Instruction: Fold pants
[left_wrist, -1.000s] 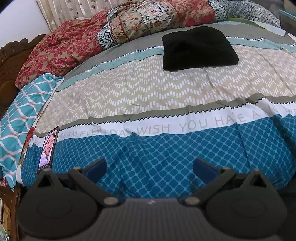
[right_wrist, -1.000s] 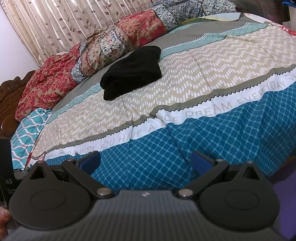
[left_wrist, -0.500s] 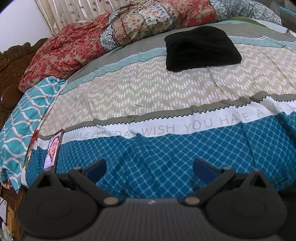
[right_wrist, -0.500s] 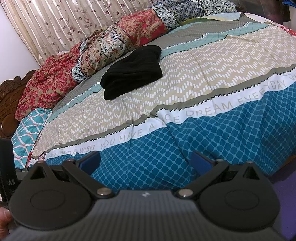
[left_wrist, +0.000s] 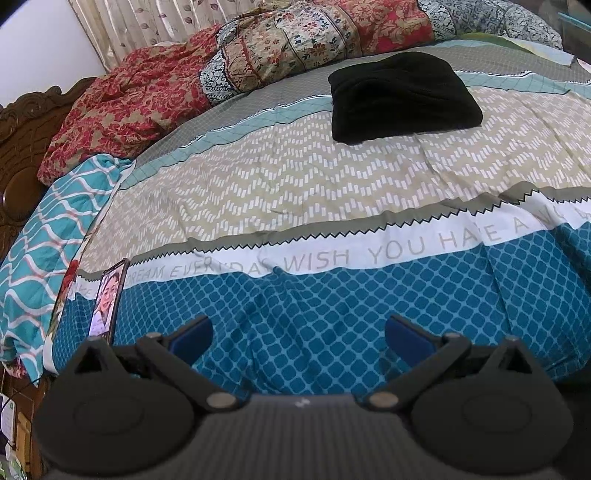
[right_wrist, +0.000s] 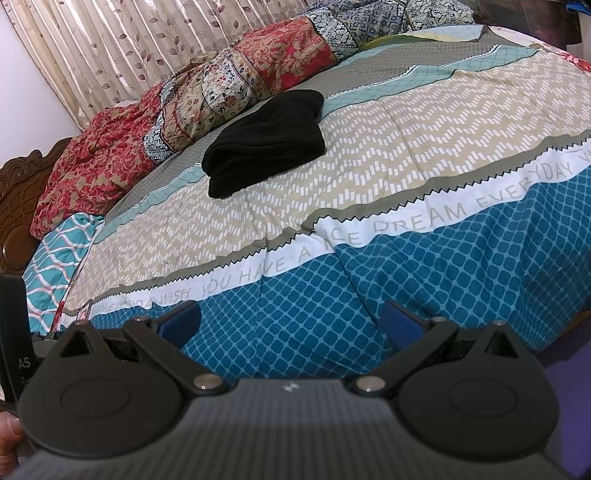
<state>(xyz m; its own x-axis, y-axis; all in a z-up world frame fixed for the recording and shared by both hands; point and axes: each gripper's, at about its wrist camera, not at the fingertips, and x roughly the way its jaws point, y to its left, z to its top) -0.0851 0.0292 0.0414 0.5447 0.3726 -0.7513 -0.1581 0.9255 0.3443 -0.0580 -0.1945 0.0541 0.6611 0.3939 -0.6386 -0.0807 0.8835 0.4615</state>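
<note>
The black pants (left_wrist: 402, 96) lie folded into a compact stack on the far part of the bed, also seen in the right wrist view (right_wrist: 266, 142). My left gripper (left_wrist: 299, 338) is open and empty, held off the near edge of the bed over the blue patterned cover. My right gripper (right_wrist: 290, 323) is open and empty too, at the near edge and well short of the pants.
The bed cover (left_wrist: 295, 192) has beige, white lettered and blue bands. Red and floral quilts (left_wrist: 229, 74) are heaped along the far side by the curtain. A phone (left_wrist: 107, 302) leans at the bed's left edge. A carved wooden headboard (left_wrist: 18, 147) stands left.
Both grippers have drifted slightly back and left from the bed; the view shifts a little. The pants have not moved and both grippers stay open.
</note>
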